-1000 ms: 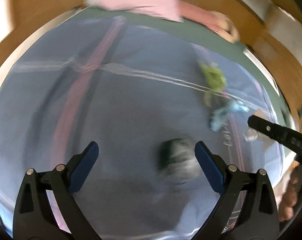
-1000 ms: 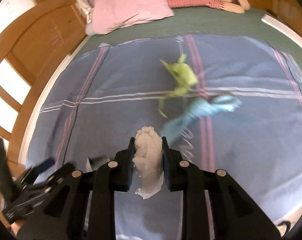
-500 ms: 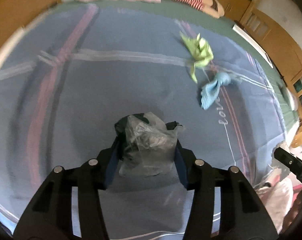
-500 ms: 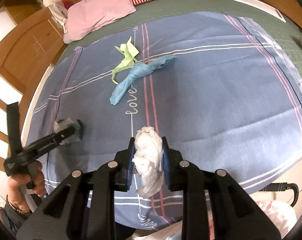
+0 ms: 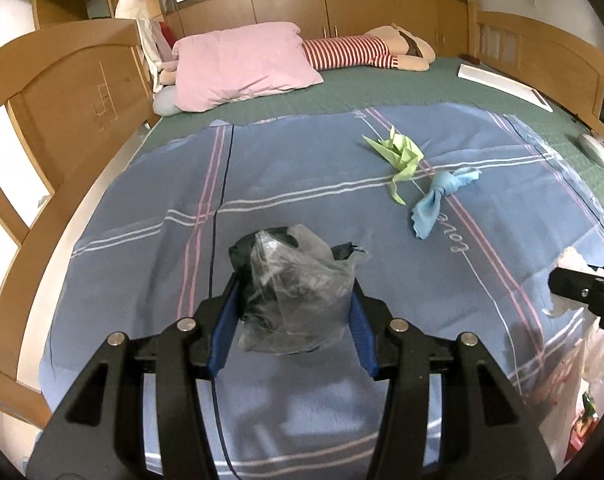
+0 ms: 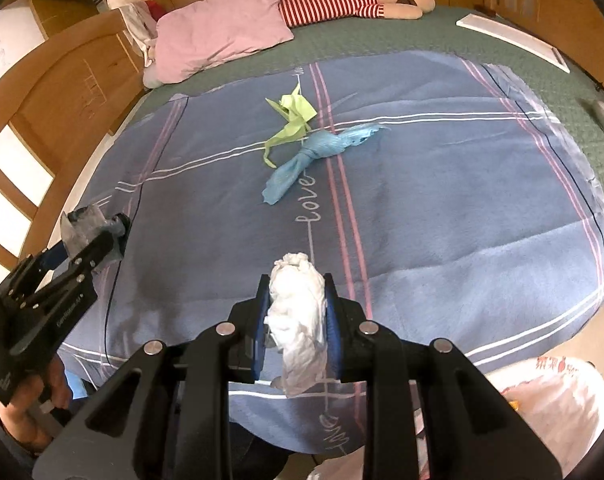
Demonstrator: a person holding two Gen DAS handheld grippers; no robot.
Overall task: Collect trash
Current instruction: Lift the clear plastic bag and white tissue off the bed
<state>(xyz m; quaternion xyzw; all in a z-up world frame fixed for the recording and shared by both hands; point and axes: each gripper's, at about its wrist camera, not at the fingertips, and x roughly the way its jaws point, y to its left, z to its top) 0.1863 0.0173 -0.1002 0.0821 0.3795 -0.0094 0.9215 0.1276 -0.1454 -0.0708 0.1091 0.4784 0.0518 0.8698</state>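
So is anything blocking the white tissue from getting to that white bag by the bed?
Nothing visible does. The right gripper holds the white tissue above the blue blanket, and the white bag sits just off the bed's lower right edge with open space between them.

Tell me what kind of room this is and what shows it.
Most likely a bedroom. A wide bed under a blue striped bedsheet fills the view, a pink pillow lies at its head, and a curved wooden bed frame with wooden cabinets behind it encloses the bed.
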